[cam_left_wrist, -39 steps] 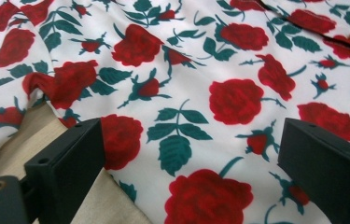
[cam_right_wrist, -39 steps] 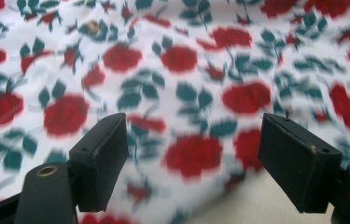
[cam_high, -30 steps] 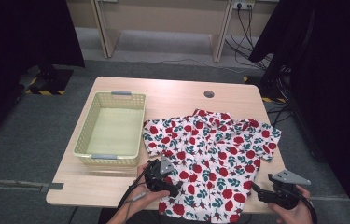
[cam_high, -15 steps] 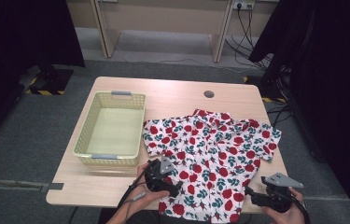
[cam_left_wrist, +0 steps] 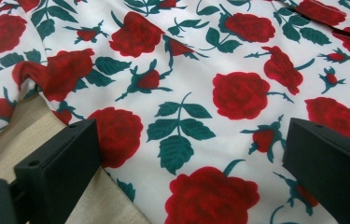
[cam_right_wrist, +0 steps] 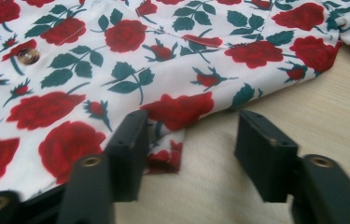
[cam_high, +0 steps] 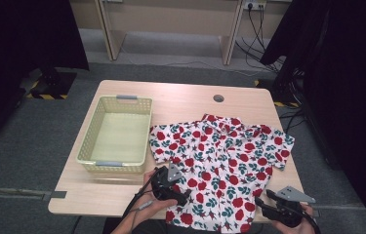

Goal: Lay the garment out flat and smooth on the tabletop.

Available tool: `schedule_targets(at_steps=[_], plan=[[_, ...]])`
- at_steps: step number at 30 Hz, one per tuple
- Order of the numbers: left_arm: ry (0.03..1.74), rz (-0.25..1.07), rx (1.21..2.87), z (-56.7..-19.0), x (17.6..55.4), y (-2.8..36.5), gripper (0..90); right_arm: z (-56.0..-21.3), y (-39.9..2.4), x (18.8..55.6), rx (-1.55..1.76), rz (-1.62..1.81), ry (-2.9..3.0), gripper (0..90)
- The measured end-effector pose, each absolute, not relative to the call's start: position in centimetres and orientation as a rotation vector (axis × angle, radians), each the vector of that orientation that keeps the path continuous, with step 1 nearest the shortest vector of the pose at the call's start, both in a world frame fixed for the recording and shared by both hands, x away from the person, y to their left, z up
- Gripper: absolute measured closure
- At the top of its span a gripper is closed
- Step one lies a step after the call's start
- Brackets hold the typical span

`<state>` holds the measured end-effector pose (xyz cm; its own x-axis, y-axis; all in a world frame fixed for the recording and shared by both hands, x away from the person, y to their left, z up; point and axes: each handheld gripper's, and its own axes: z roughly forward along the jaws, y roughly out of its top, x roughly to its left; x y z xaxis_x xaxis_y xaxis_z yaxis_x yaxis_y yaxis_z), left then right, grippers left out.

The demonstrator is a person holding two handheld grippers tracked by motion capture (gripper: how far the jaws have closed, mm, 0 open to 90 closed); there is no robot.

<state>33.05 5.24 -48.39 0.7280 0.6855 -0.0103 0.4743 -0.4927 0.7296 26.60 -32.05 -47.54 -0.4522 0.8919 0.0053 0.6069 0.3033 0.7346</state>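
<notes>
1. High view: your right gripper (cam_high: pixel 263 207) has slid in from the table's right edge toward the shirt (cam_high: pixel 219 161) hem over the last second; it was further right and clear of the cloth before. Your left gripper (cam_high: pixel 183 197) hasn't budged, parked on the hem's left part.
2. Right jaws have just been closing; they stand about half-spread, 1 jaw over the hem corner, the other on bare table (cam_right_wrist: pixel 275 112). No pinch yet.
3. Meaning: you look to be setting up a 2-point hem grab, likely to fold the shirt. Nothing lifted yet.
4. Shirt lies flat, face up, on the table's right half, just beside the empty basket (cam_high: pixel 144 105).
5. Right gripper view gives what the high view can't: the hem corner (cam_right_wrist: pixel 168 156) is curled under, sitting by 1 jaw, plus a button (cam_right_wrist: pixel 28 56).
6. Left gripper view: jaws wide apart, cloth (cam_left_wrist: pixel 186 107) lying between them, unpinched; 1 jaw sits over bare table at the cloth's edge.
</notes>
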Motion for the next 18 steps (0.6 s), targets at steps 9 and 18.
schedule_targets(at_steps=[9,18], plan=[[0.873,0.365,2.185,-48.4,33.1,5.2,3.4,-47.4,-34.9,25.1,1.388,0.929,2.113,56.0],[0.877,0.366,2.188,-48.4,33.1,5.1,2.2,-46.0,-37.9,22.0,1.456,0.792,2.066,43.3]])
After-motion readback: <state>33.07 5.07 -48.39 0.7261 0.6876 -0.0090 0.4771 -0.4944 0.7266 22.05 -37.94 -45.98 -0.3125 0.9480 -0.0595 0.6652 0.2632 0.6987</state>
